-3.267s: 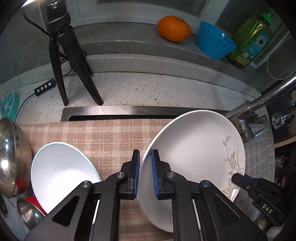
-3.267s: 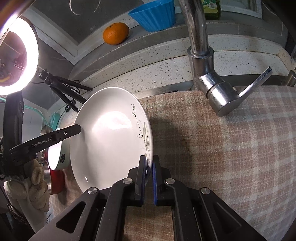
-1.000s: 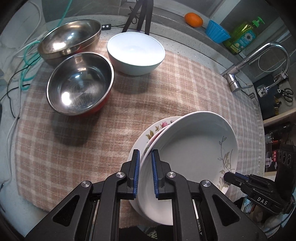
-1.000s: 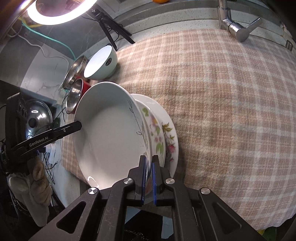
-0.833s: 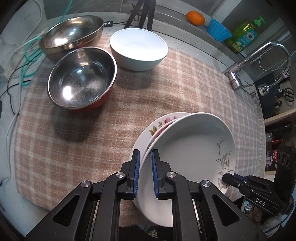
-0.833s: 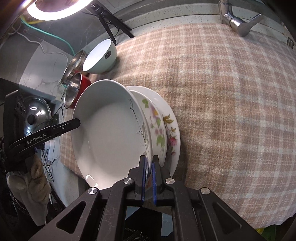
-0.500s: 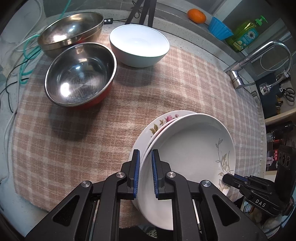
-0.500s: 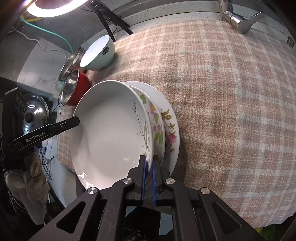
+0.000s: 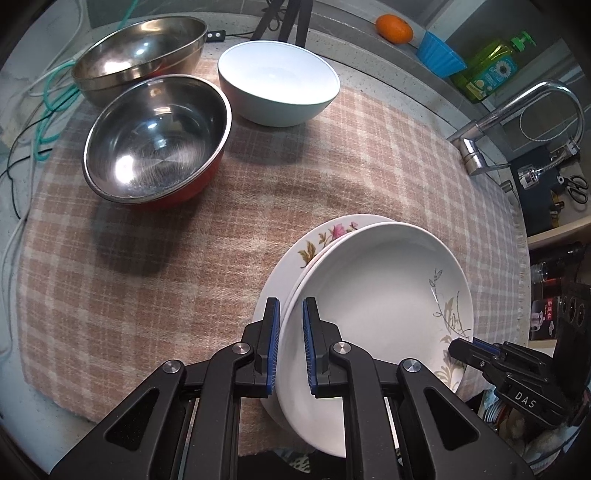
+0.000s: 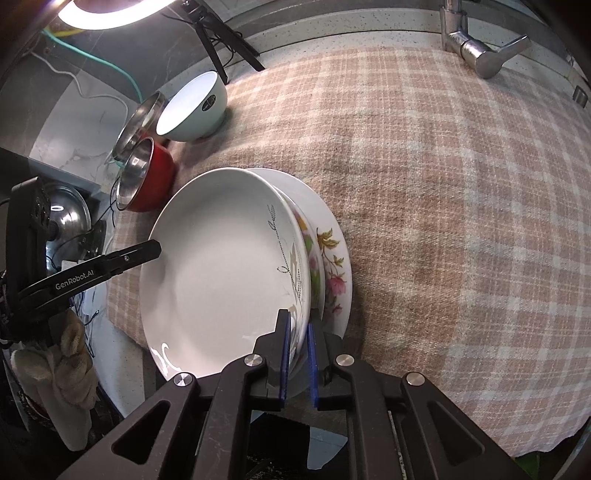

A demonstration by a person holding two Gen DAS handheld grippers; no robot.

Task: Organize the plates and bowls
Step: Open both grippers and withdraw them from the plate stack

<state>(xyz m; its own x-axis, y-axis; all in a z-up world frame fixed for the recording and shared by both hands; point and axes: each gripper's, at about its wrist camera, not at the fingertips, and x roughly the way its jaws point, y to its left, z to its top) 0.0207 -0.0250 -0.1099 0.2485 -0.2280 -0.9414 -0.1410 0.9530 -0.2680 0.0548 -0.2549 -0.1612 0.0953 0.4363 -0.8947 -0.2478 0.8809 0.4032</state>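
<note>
A white plate with a grey leaf sprig (image 9: 373, 295) (image 10: 221, 266) rests in a flowered plate (image 9: 314, 243) (image 10: 332, 266) near the front edge of the checked cloth. My left gripper (image 9: 289, 349) is shut on the white plate's left rim. My right gripper (image 10: 296, 363) is shut on its opposite rim. A white bowl (image 9: 279, 83) (image 10: 194, 107), a steel bowl with a red outside (image 9: 155, 140) (image 10: 146, 181) and a larger steel bowl (image 9: 140, 59) stand at the far left of the cloth.
A tap (image 9: 517, 122) (image 10: 476, 51) stands at the cloth's far right. An orange (image 9: 393, 27), a blue cup (image 9: 439, 55) and a green soap bottle (image 9: 491, 70) sit on the back ledge. A tripod (image 10: 221, 40) and cables (image 9: 44, 110) are behind the bowls.
Both grippers carried the white plate from up by the tap down over the flowered plate, and in the last second lowered it until it sits nested in it.
</note>
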